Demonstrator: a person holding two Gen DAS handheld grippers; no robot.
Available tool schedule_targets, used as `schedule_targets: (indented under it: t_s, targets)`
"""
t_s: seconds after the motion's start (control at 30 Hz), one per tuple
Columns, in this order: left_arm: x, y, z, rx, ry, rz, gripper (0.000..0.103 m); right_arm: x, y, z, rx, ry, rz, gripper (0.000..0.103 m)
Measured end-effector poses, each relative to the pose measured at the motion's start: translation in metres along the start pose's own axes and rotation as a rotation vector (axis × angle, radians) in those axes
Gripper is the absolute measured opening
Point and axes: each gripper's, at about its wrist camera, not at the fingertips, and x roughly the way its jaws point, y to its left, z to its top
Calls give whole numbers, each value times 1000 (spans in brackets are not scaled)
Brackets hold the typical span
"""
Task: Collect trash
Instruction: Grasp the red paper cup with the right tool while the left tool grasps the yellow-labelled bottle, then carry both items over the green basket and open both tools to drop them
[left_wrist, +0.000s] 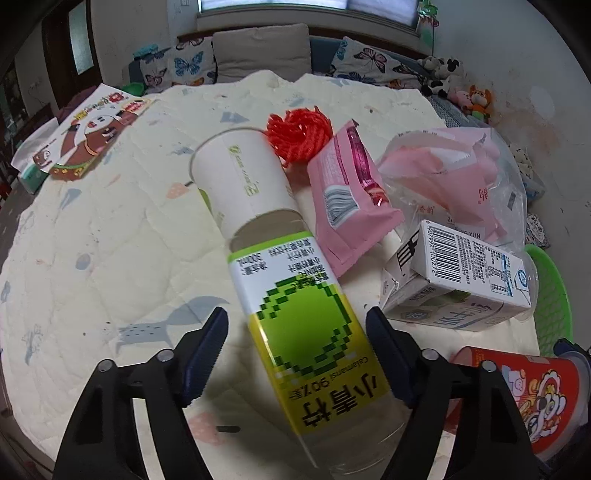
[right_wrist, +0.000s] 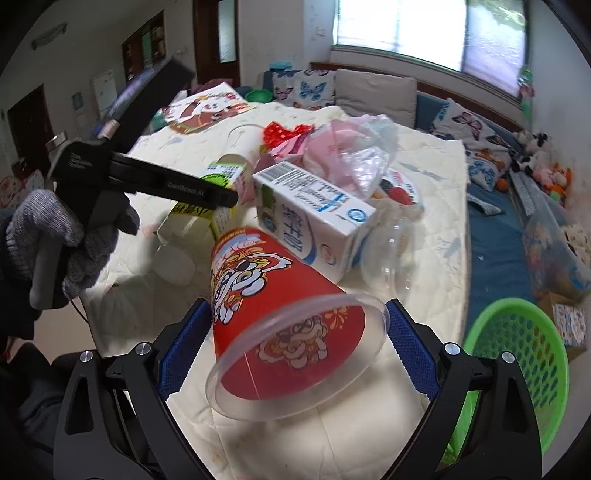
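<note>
My left gripper (left_wrist: 295, 354) is open, its fingers on either side of a clear bottle with a green and yellow label (left_wrist: 306, 332) that lies on the quilted table (left_wrist: 110, 258). My right gripper (right_wrist: 295, 347) is open around a red printed plastic cup (right_wrist: 273, 321) lying on its side, its clear rim toward me. The cup also shows in the left wrist view (left_wrist: 535, 398). A white paper cup (left_wrist: 240, 181), a red yarn ball (left_wrist: 299, 133), a pink wrapper (left_wrist: 347, 199), a milk carton (right_wrist: 314, 210) and a clear bag with pink paper (left_wrist: 454, 177) lie together.
A green mesh basket (right_wrist: 517, 362) stands below the table's right edge. A clear plastic lid (right_wrist: 391, 251) lies by the carton. A cartoon picture book (left_wrist: 88, 129) lies at the far left. A sofa with cushions (right_wrist: 373, 92) and soft toys are behind.
</note>
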Motion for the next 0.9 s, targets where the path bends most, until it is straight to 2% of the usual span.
schedule_targets:
  t_s: [0.03, 0.33, 0.6, 0.9]
  targets:
    - [2, -1, 0, 0, 9, -9, 67, -3, -1, 0, 6, -4, 0, 93]
    - [-15, 1, -10, 6, -6, -52, 62, -24, -10, -3, 60, -28, -33, 92]
    - [-54, 10, -20, 9, -51, -142, 58, -39, -16, -1, 98, -48, -48, 92]
    - [-98, -3, -21, 54, -123, -237, 56, -46, -21, 2, 118, -56, -65, 92]
